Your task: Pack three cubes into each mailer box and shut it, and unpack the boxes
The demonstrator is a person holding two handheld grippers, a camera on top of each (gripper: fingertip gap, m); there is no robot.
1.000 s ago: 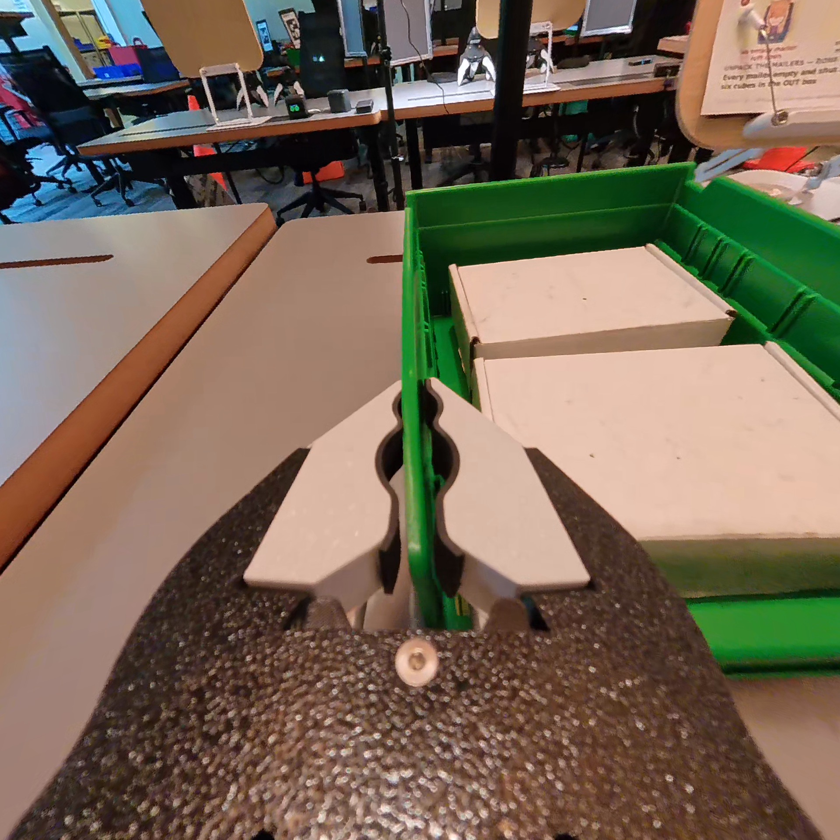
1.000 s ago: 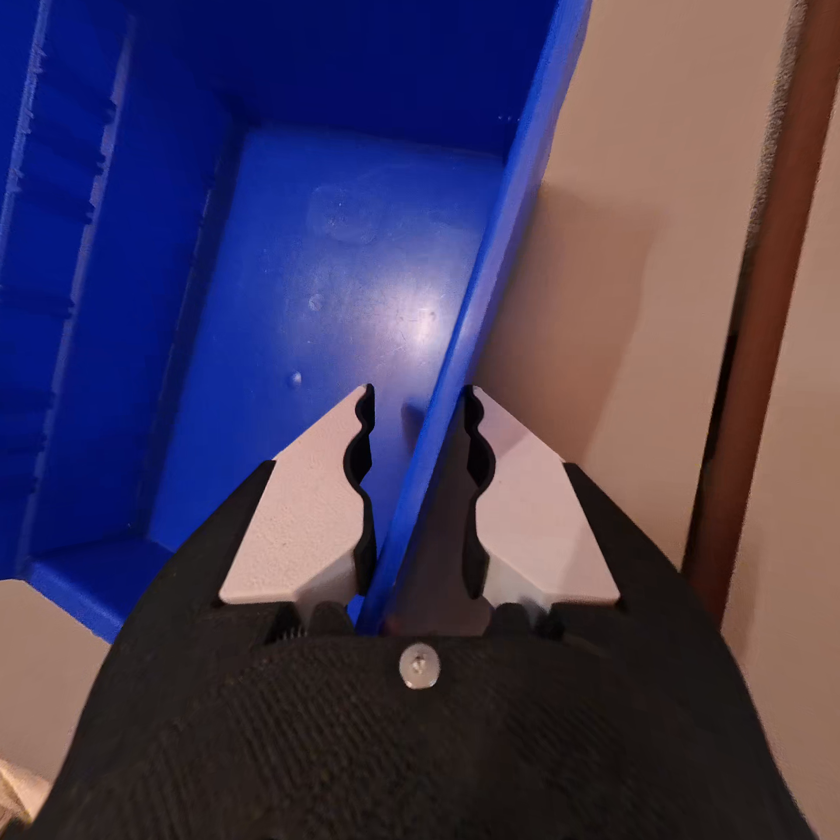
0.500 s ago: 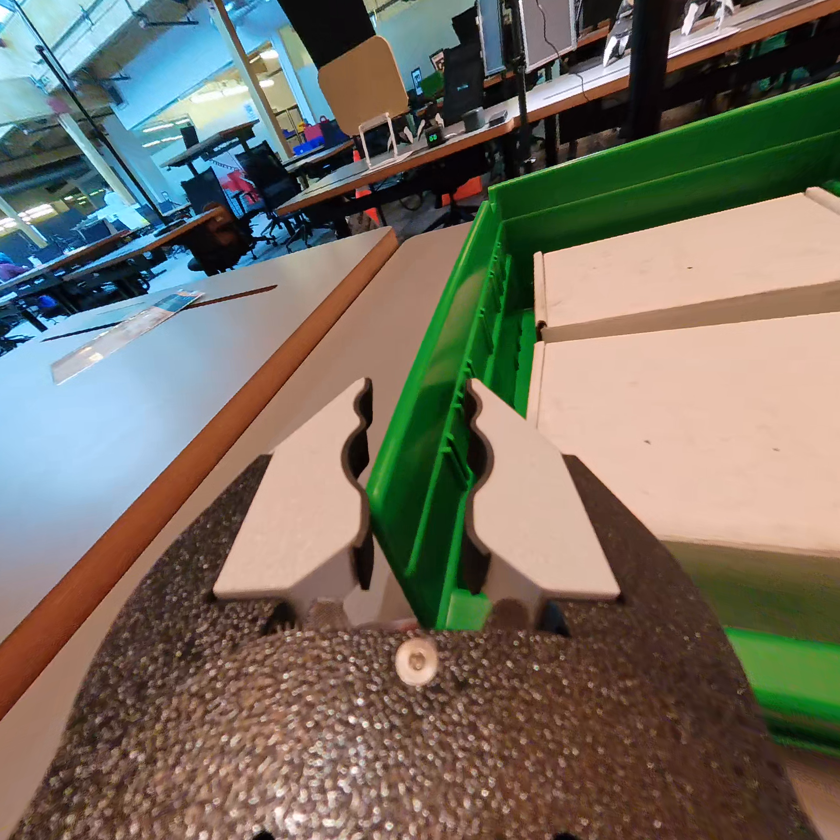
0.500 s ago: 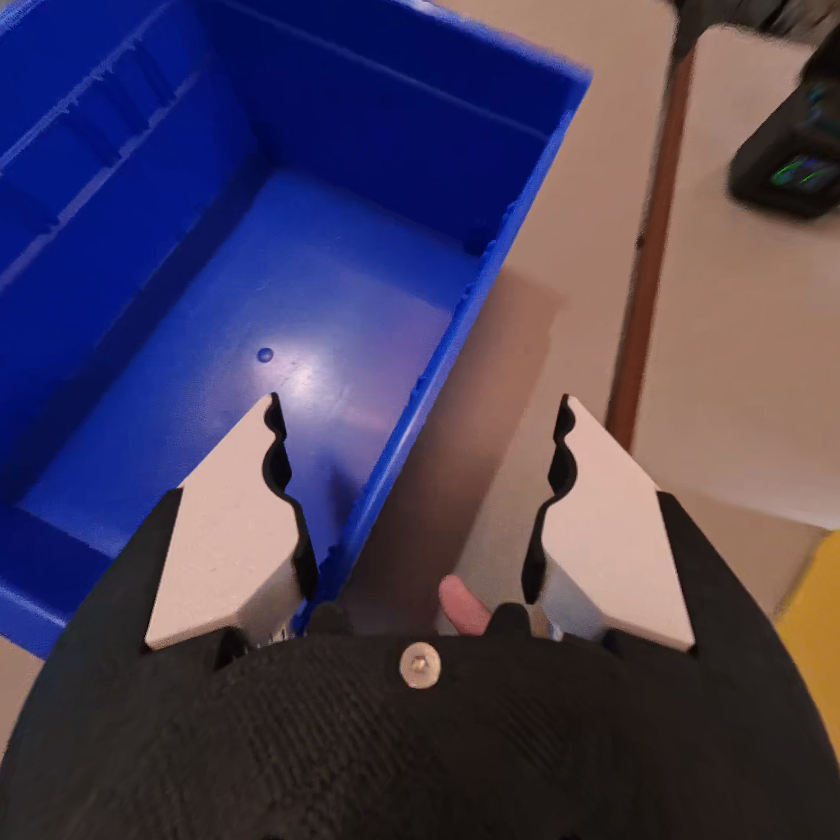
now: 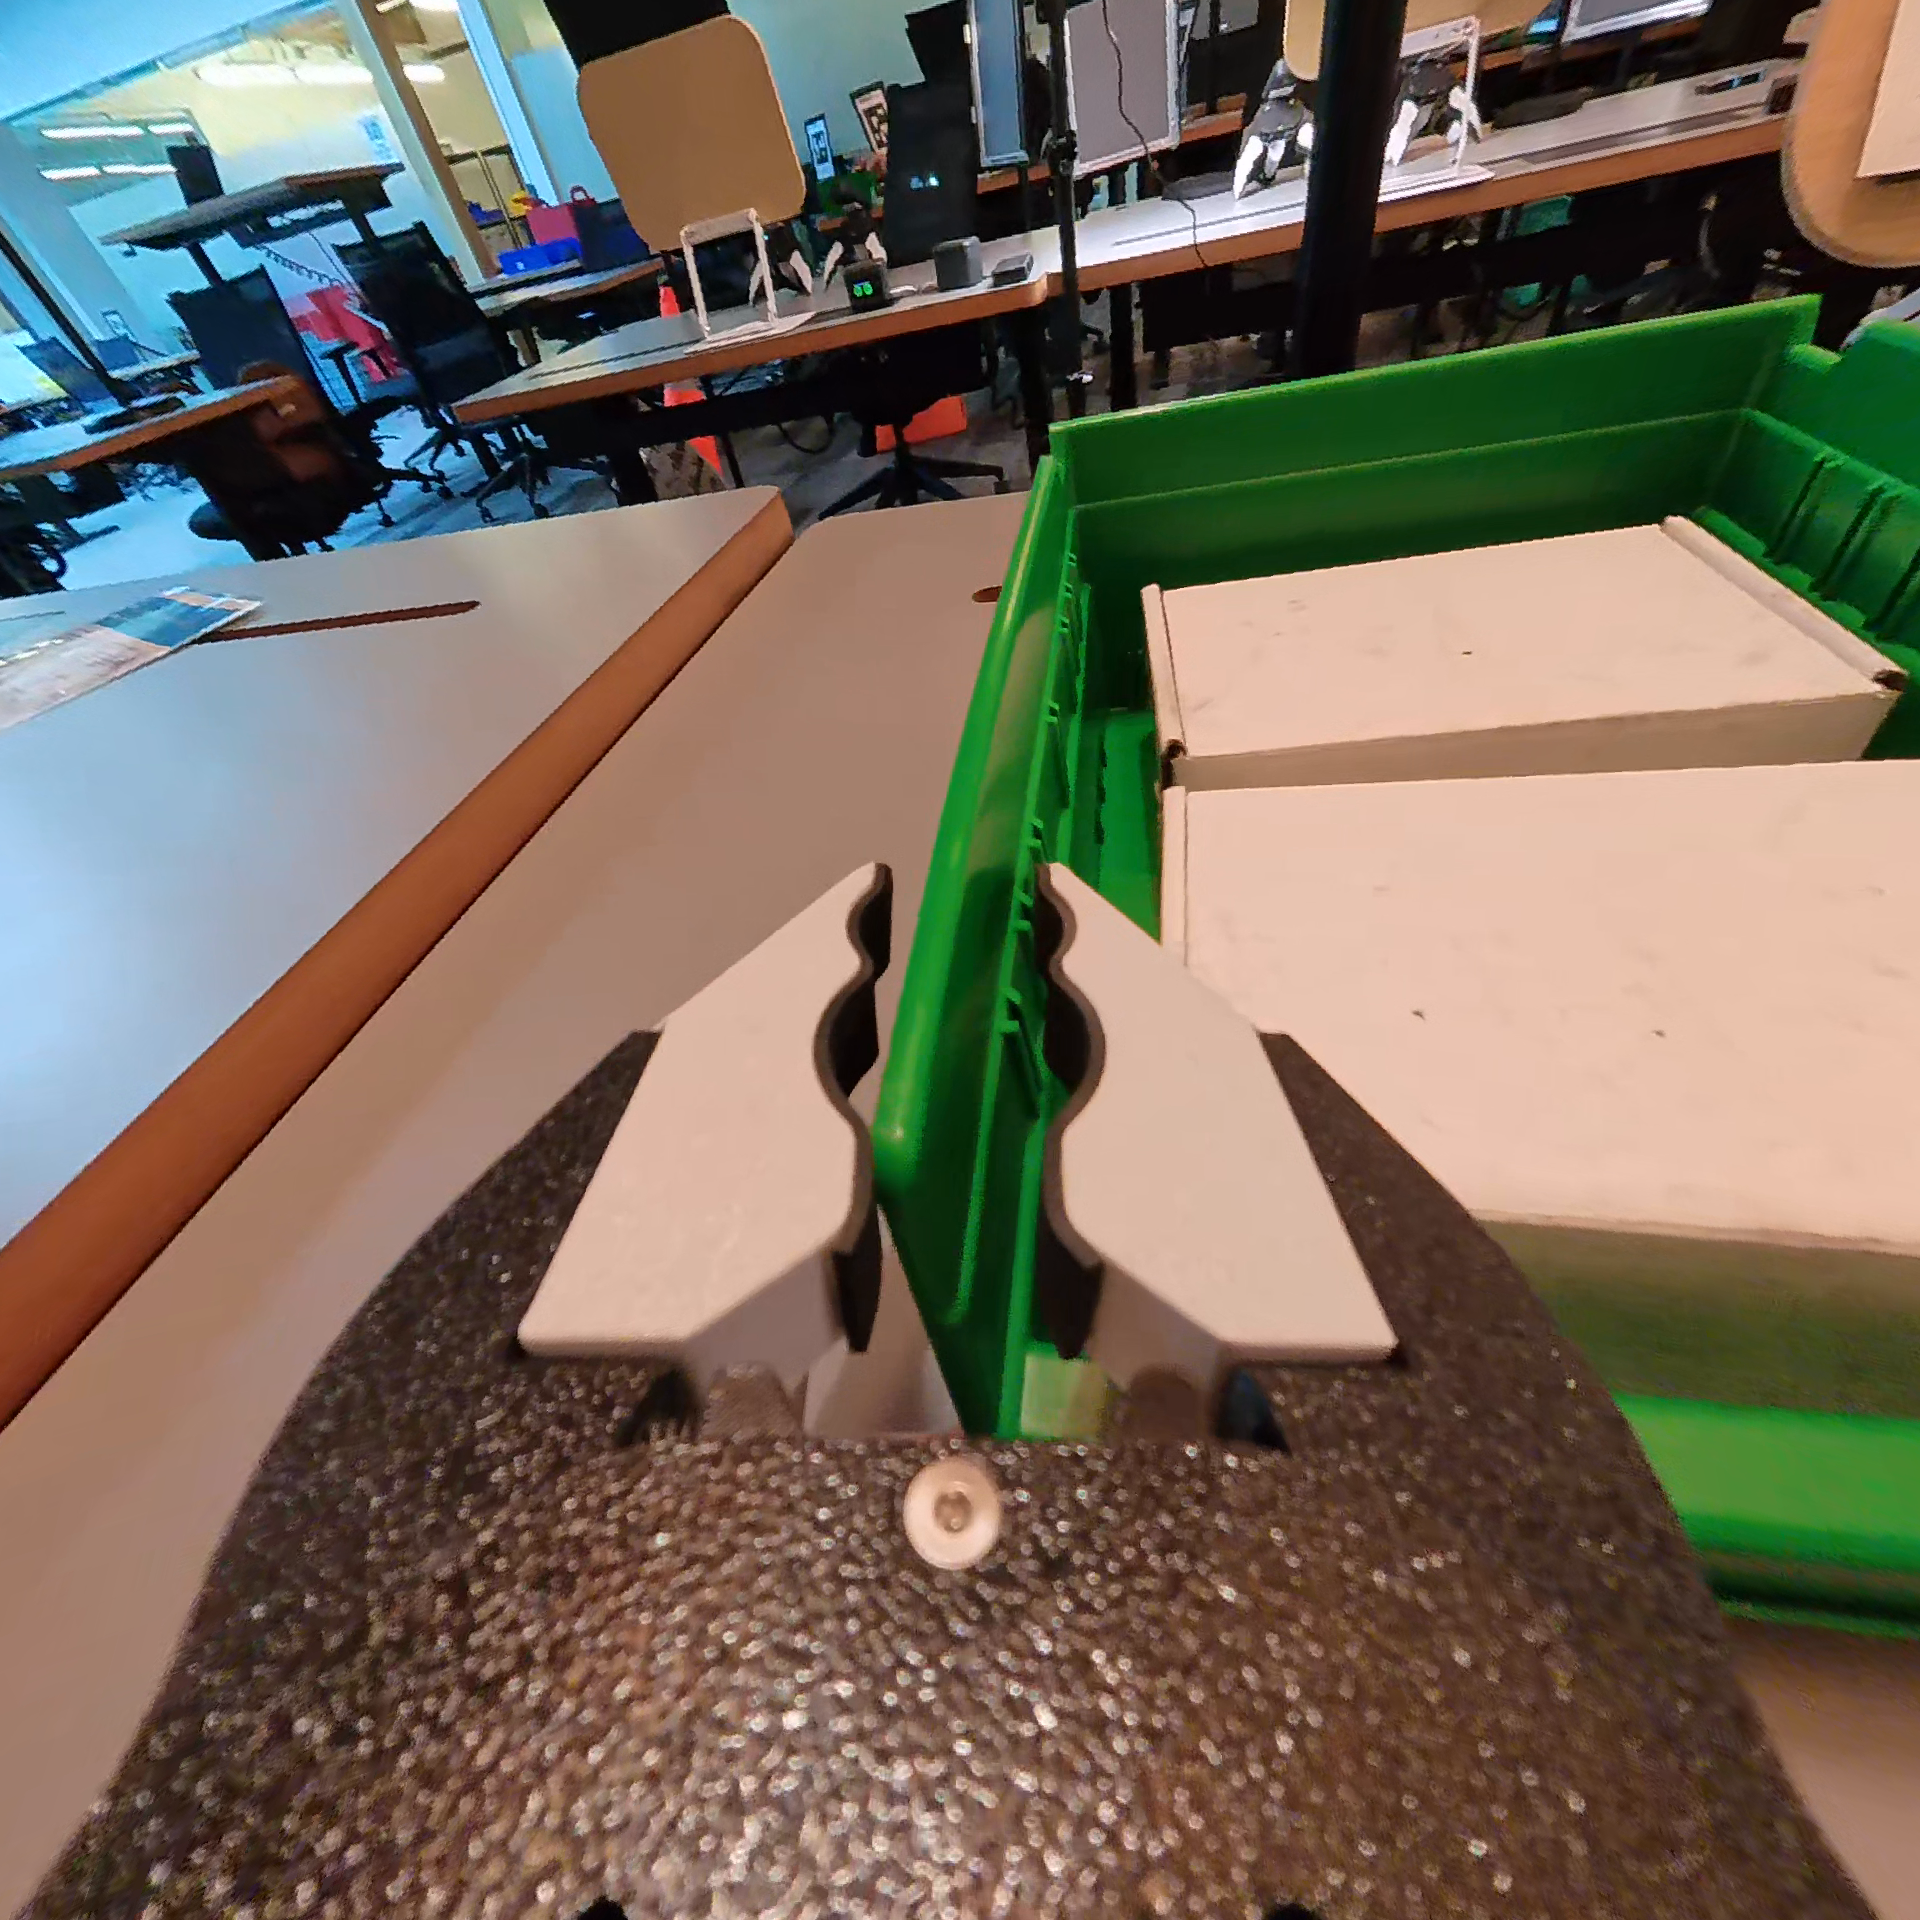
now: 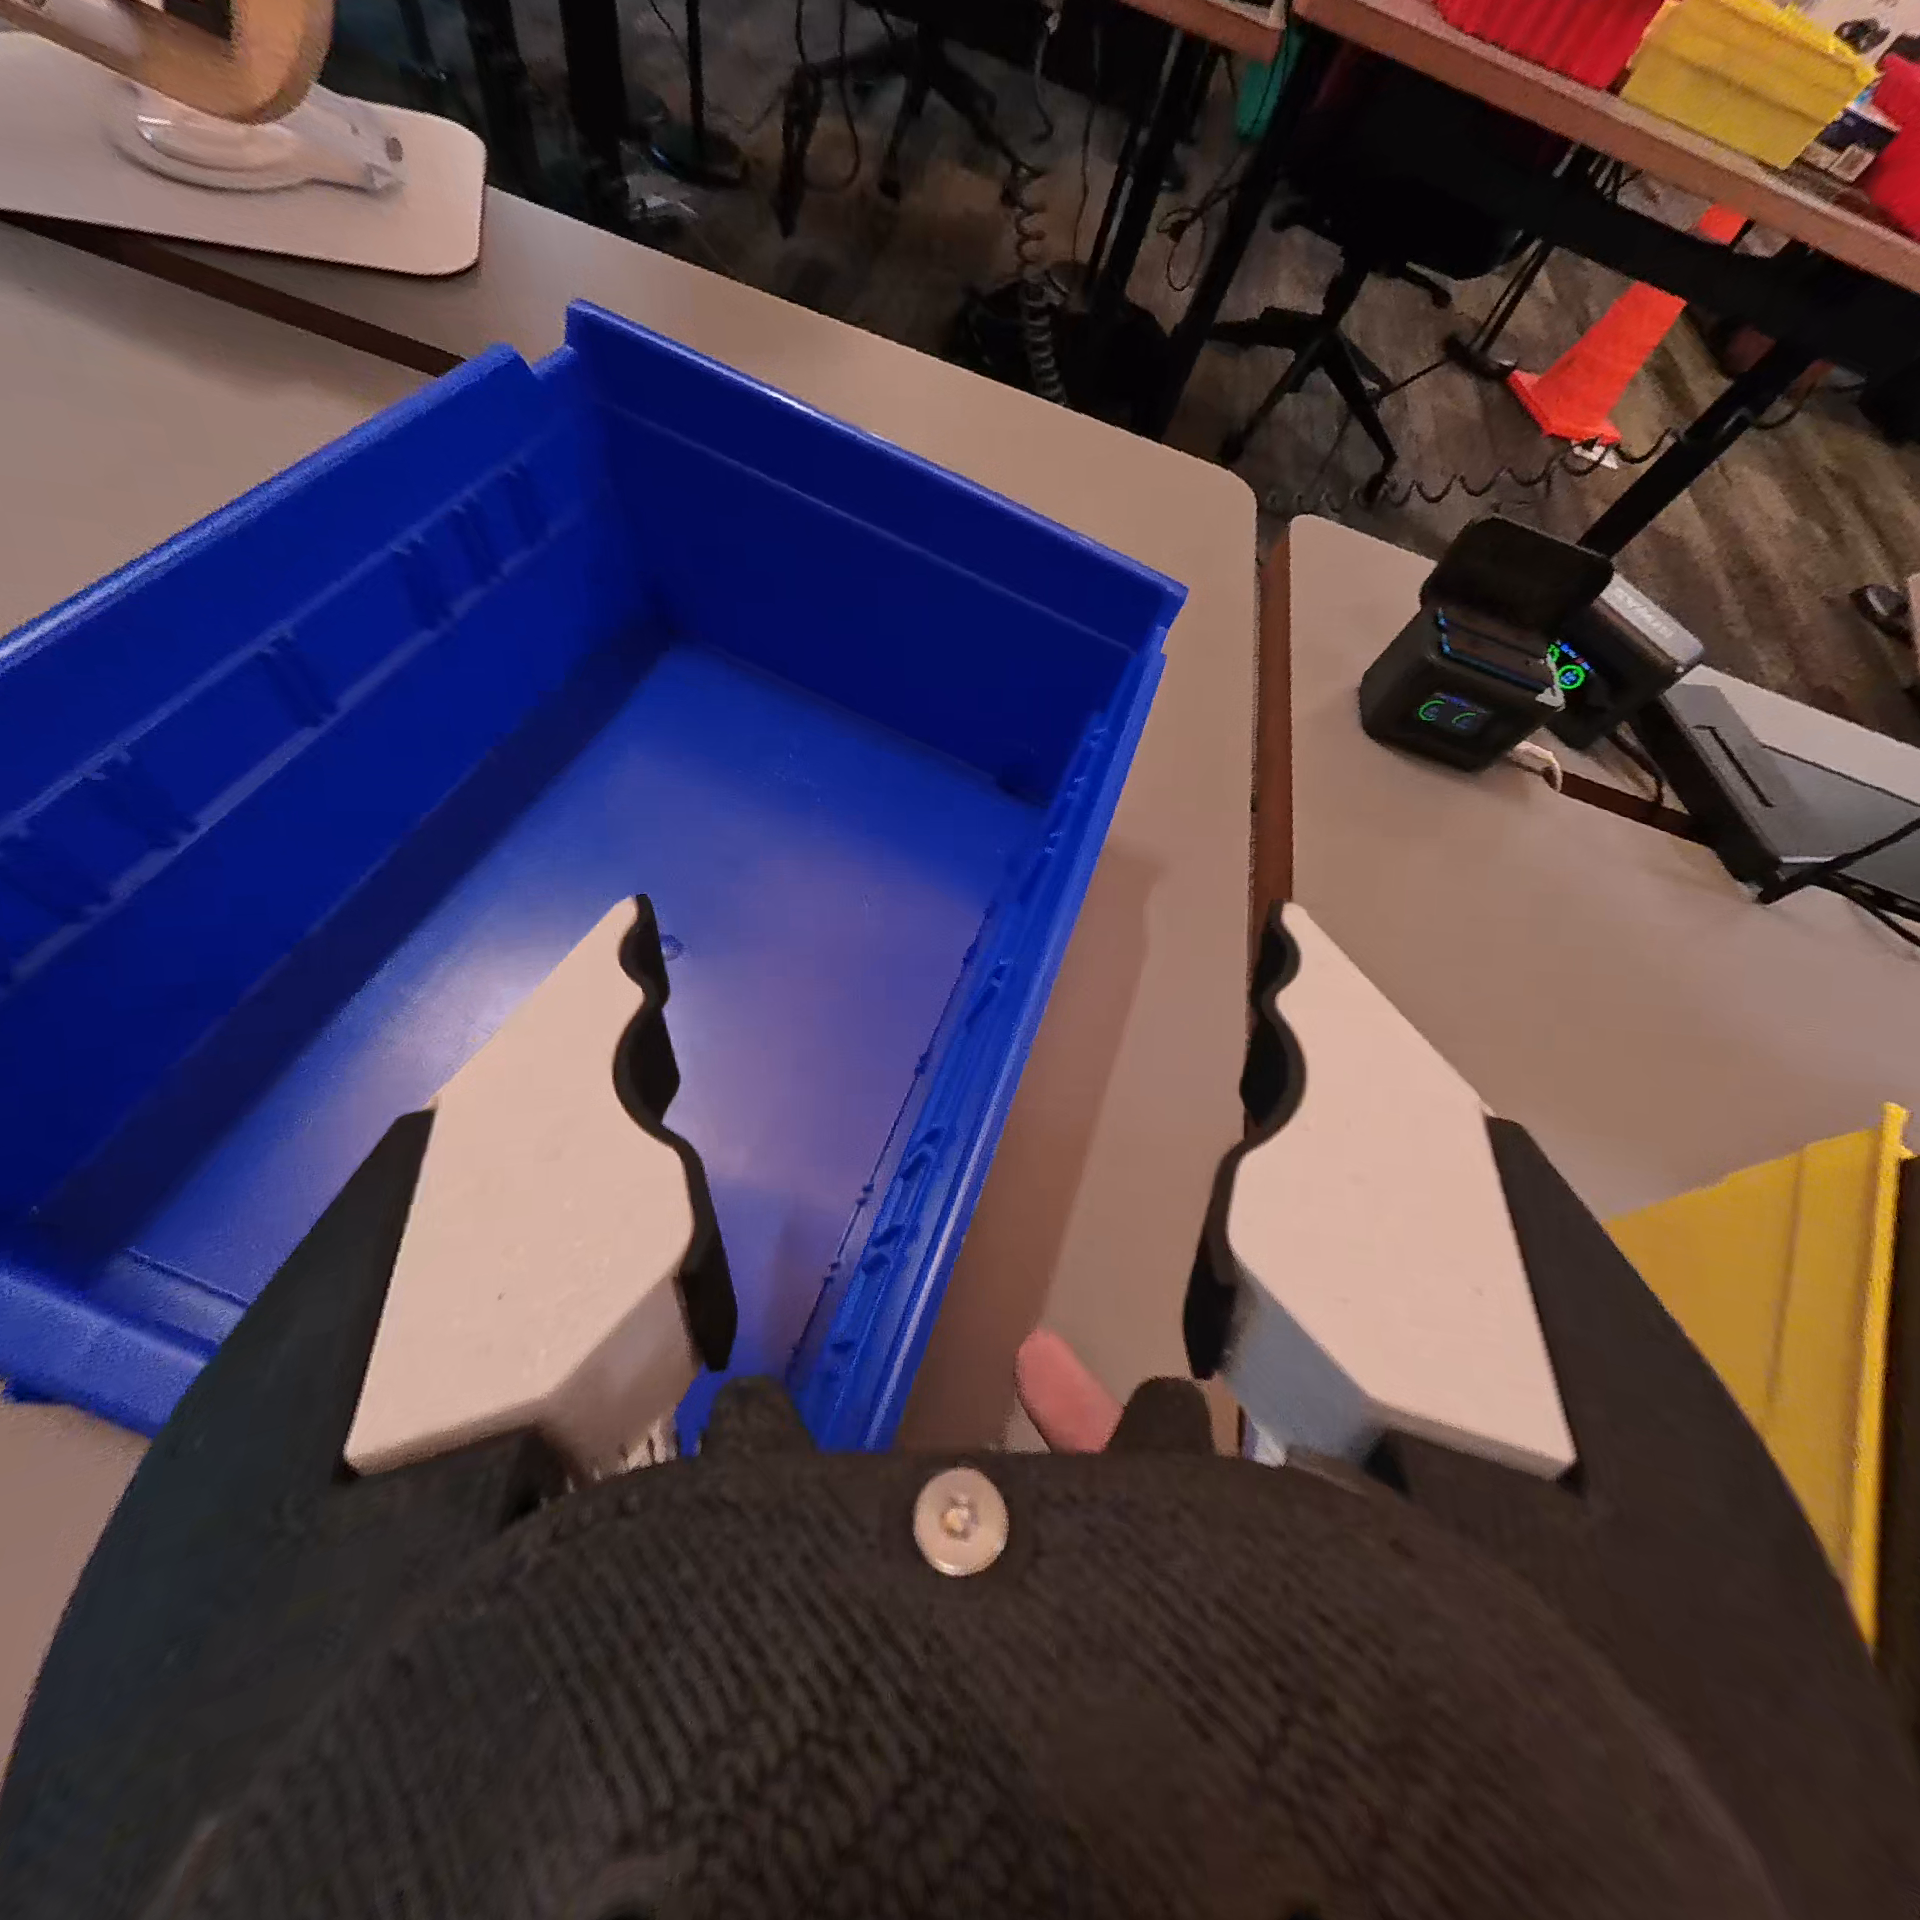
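Grey tabletop [image 5: 644, 852]: left gripper [image 5: 961, 1039] straddling green bin [image 5: 1403, 457] side wall, clamped or loose unclear; right gripper [image 6: 951, 1091] spread wide, empty, over blue bin [image 6: 1039, 904] wall; closed mailer boxes [image 5: 1558, 997] likely light, crushable, take by stiff edges

Left gripper [image 5: 961, 914] straddles green bin [image 5: 997, 790] wall.

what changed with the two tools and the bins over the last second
The right tool let go of the blue bin's right wall, opened wide and pulled up and back. The left tool loosened on the green bin's left wall but still straddles it. The two white mailer boxes remain closed inside.
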